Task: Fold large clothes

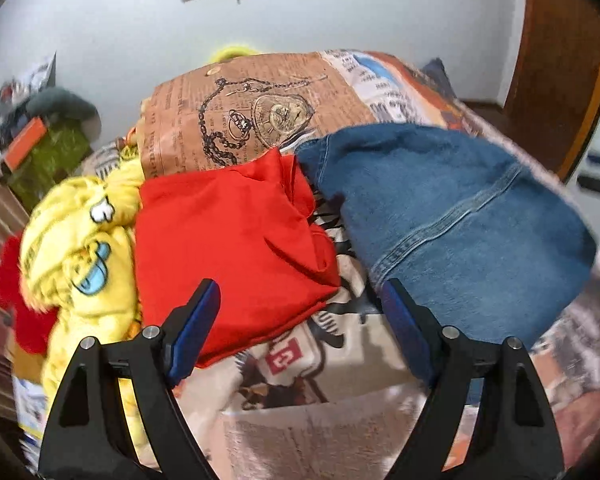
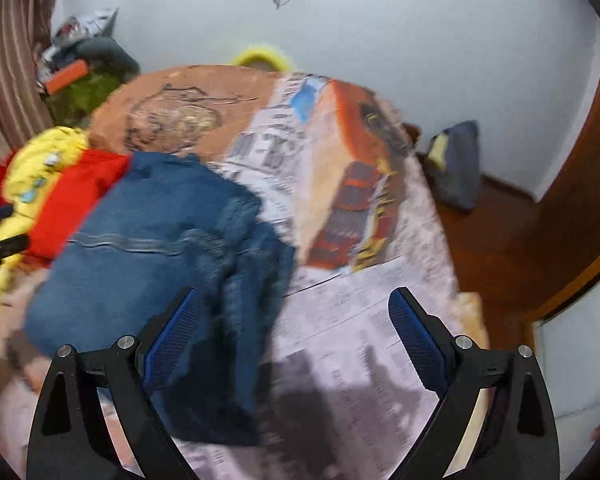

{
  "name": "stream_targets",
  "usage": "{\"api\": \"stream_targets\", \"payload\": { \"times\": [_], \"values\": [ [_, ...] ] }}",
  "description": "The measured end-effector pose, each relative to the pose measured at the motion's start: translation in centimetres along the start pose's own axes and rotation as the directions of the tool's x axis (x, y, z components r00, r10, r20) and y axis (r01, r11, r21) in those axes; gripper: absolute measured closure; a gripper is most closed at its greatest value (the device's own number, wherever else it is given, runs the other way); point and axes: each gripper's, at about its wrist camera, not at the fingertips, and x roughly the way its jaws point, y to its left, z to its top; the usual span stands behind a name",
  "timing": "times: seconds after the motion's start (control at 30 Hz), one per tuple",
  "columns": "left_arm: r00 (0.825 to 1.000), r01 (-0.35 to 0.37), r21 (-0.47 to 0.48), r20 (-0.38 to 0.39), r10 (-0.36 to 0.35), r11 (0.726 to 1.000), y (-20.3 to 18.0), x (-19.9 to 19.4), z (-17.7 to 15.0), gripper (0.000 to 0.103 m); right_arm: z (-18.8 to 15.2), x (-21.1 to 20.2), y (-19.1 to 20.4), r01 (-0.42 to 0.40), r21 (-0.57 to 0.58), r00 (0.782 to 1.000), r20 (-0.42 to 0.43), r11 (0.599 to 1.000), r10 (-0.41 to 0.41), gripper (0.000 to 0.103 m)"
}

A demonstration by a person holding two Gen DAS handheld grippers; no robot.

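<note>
Folded blue jeans (image 1: 452,216) (image 2: 160,248) lie on the bed's printed blanket (image 1: 300,364) (image 2: 360,320). Left of them rests a folded red garment (image 1: 228,248) (image 2: 80,196), and further left a crumpled yellow cartoon-print garment (image 1: 80,248) (image 2: 32,176). My left gripper (image 1: 300,312) hovers open above the gap between the red garment and the jeans, nothing between its blue pads. My right gripper (image 2: 296,320) is open over the jeans' near right corner, its left finger (image 2: 172,336) above the denim, not gripping it.
A brown pillow with a pocket-watch print (image 1: 244,116) (image 2: 180,112) lies at the head of the bed. A pile of clutter (image 1: 40,136) (image 2: 84,68) sits at the far left by a striped curtain. A bag (image 2: 456,164) stands on the wooden floor right of the bed.
</note>
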Motion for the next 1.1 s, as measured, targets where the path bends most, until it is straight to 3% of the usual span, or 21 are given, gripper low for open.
{"api": "stream_targets", "payload": {
  "times": [0.17,0.33,0.5,0.63,0.7,0.87,1.03,1.1],
  "values": [
    [0.990,0.139,-0.094,-0.008,-0.141,0.986,-0.1,-0.2,0.0,0.020,-1.0,0.5,1.3,-0.100,0.010,0.995,-0.020,0.995,0.100,0.009],
    [0.941,0.306,-0.219,-0.075,-0.329,0.926,-0.9,3.0,-0.4,0.020,-2.2,3.4,1.2,-0.238,0.121,0.963,-0.102,0.964,0.250,0.009],
    [0.869,0.406,-0.346,-0.141,-0.475,0.846,-1.7,7.4,-0.7,0.020,-3.3,8.3,-0.5,-0.336,0.333,0.886,-0.205,0.881,0.415,0.009],
    [0.809,0.469,-0.430,-0.140,-0.570,0.771,-2.0,9.9,-0.5,0.020,-3.7,10.4,-1.0,-0.411,0.411,0.820,-0.222,0.814,0.527,0.009],
    [0.793,0.483,-0.448,-0.141,-0.593,0.753,-2.2,10.9,-0.2,0.019,-3.6,11.1,-1.0,-0.427,0.432,0.801,-0.226,0.794,0.554,0.006],
    [0.778,0.480,-0.499,-0.139,-0.613,0.722,-2.7,13.2,0.5,0.018,-3.0,11.7,-0.7,-0.469,0.411,0.778,-0.227,0.782,0.586,0.003],
    [0.810,0.458,-0.447,-0.145,-0.568,0.768,-4.3,13.2,1.5,0.018,-2.5,12.1,-0.8,-0.487,0.417,0.768,-0.214,0.768,0.603,0.004],
    [0.815,0.456,-0.445,-0.139,-0.563,0.771,-4.6,13.0,1.5,0.021,-2.7,12.0,-0.9,-0.487,0.410,0.774,-0.206,0.771,0.599,0.007]
  ]
}}
